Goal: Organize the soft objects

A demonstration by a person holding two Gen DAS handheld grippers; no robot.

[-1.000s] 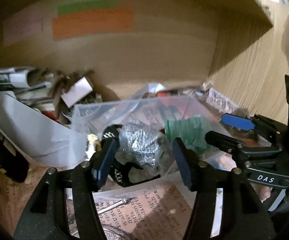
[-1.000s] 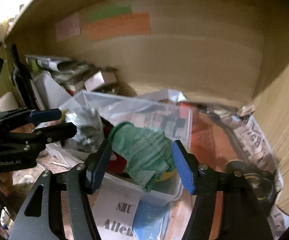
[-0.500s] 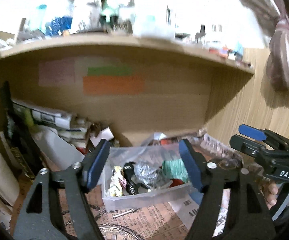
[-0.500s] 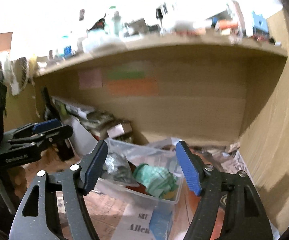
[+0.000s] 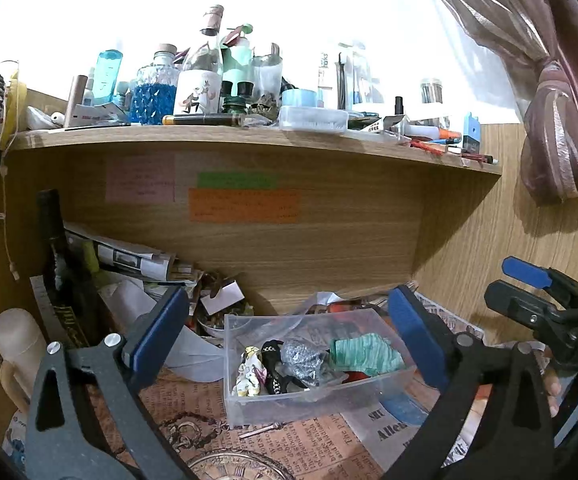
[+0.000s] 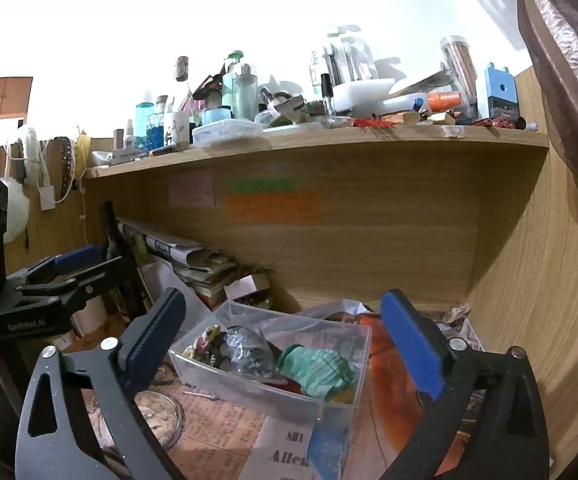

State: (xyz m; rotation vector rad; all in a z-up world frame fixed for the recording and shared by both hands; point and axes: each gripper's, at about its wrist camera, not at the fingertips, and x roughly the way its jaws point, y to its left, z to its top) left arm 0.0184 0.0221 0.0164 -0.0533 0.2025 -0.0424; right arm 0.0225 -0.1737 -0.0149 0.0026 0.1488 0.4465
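Below the cluttered shelf, the left gripper (image 5: 287,334) and the right gripper (image 6: 283,334) both hang wide and empty, drawn back from the clear bin (image 5: 313,394), whose green cloth (image 5: 365,354) lies at its right end, seemingly nearer the right gripper.

Mint-green striped cloth (image 5: 367,354), silver (glittery) pouch (image 5: 303,360)

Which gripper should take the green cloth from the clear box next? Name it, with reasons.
Probably the right gripper: the green cloth lies at the right end of the clear box, nearly centred between its open fingers. The left gripper, also open, frames the box's middle.
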